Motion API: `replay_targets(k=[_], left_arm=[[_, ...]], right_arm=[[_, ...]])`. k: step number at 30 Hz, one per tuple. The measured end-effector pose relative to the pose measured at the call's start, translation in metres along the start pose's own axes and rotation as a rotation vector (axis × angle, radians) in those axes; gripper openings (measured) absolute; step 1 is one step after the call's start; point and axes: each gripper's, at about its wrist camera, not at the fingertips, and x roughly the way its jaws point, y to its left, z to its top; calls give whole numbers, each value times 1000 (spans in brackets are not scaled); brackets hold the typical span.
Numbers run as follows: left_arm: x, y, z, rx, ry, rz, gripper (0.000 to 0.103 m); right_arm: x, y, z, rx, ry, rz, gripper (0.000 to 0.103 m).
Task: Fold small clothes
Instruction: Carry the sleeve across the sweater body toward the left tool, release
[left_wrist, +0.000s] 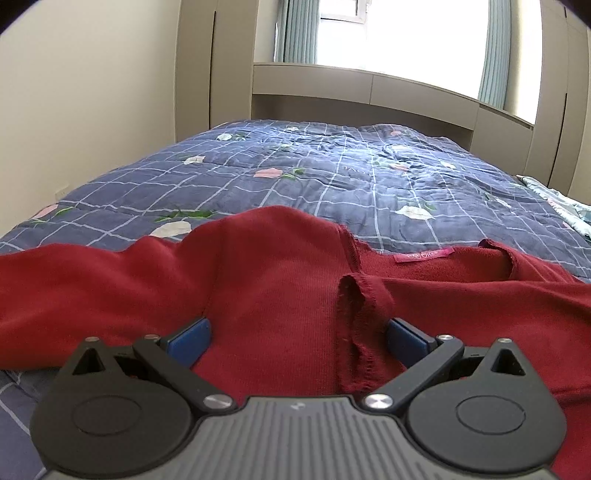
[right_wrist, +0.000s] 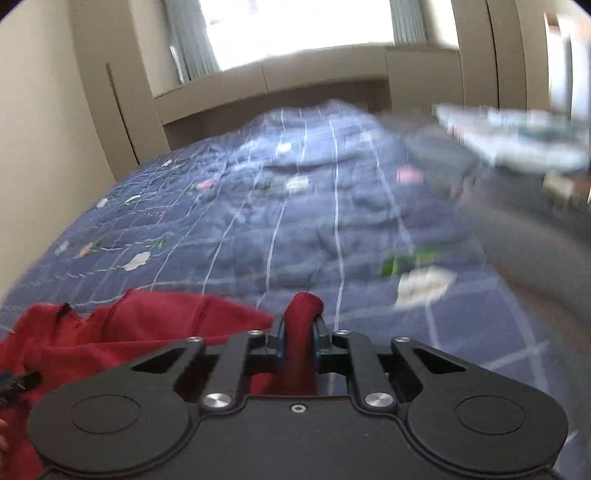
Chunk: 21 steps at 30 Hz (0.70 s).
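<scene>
Right gripper (right_wrist: 299, 328) pinches a roll of red sweater (left_wrist: 277, 288); left gripper (left_wrist: 295, 336) gapes wide over it on the quilt (left_wrist: 332, 173).

A dark red knit garment (left_wrist: 280, 295) with a pink neck label (left_wrist: 424, 255) lies on a navy quilt (left_wrist: 332, 177) patterned with pale grid lines, white and pink flowers, and green leaves.
</scene>
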Motion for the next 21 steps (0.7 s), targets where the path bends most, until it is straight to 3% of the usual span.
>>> replay_targets(k=[3, 6, 8, 9, 10, 13, 15, 21], left_arm=[[1, -1, 0, 6, 2, 4, 103], [2, -4, 0, 18, 6, 13, 103], [2, -5, 0, 25, 8, 18, 103], [2, -5, 0, 25, 8, 19, 103], [2, -6, 0, 24, 8, 18, 103], [2, -6, 0, 23, 7, 17, 103], [2, -6, 0, 23, 7, 17, 103], [2, -6, 0, 23, 7, 17, 103]], right_arm=[[8, 7, -3, -79, 8, -52, 10], [16, 3, -9, -74, 21, -45, 13], [11, -5, -10, -34, 18, -43, 27], [7, -8, -11, -11, 14, -41, 42], [-1, -14, -13, 8, 2, -29, 51], [-28, -21, -23, -24, -24, -11, 62], [-48, -26, -35, -58, -36, 2, 67], [-98, -19, -80, -241, -38, 16, 67]])
